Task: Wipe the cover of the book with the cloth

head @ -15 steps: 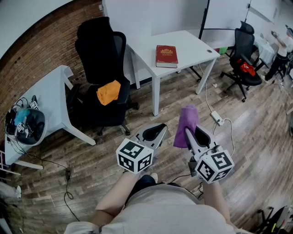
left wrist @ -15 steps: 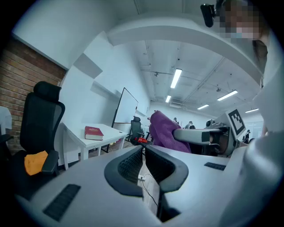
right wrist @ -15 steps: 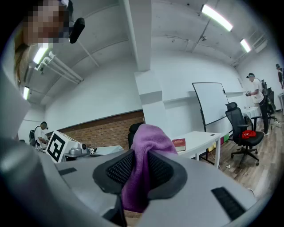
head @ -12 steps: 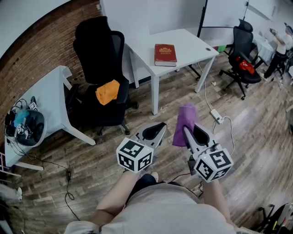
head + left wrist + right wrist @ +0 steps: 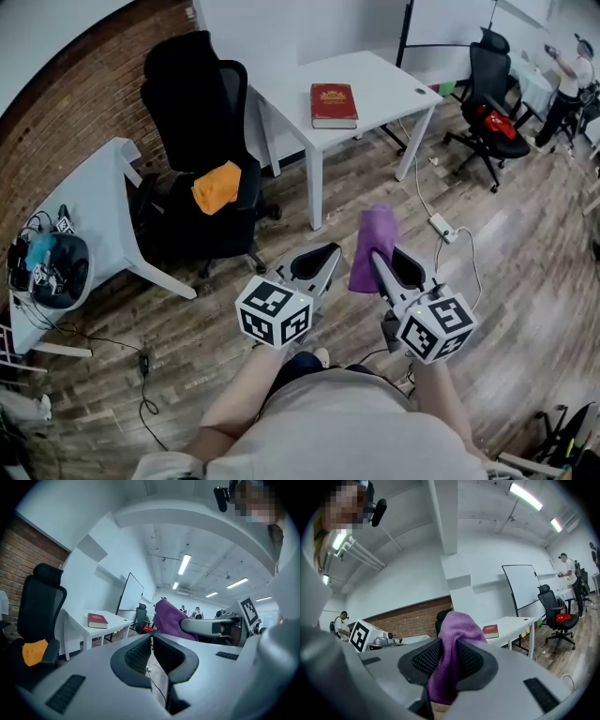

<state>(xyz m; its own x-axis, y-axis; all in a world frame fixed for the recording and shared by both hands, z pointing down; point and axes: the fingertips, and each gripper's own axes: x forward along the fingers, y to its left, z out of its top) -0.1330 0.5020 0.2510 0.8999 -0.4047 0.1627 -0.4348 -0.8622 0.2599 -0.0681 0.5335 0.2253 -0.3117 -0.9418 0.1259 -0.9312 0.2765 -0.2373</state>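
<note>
Furthest left, a black high-backed office chair [image 5: 192,103] stands on the wooden plank floor [image 5: 525,253]. A crumpled orange piece, which I take for a rag though it is too small to be sure, [image 5: 216,186] lies on its seat.

My left gripper [image 5: 321,261] comes next, held up over the floor. Its dark ribbed jaws are drawn in to a thin slit and there is nothing between them.

The red hardcover book [image 5: 334,103] lies flat, cover up, on the white rectangular worktop [image 5: 384,80] just right of the chair. It sits near the worktop's front edge, well apart from both grippers.

Just beside the left gripper, on its right, my right gripper [image 5: 449,656] is clamped on the purple soft cloth [image 5: 373,244]. The cloth fills the gap between the jaws, bulges above their tips and hangs below them. It is in the air, touching neither book nor worktop.
</note>
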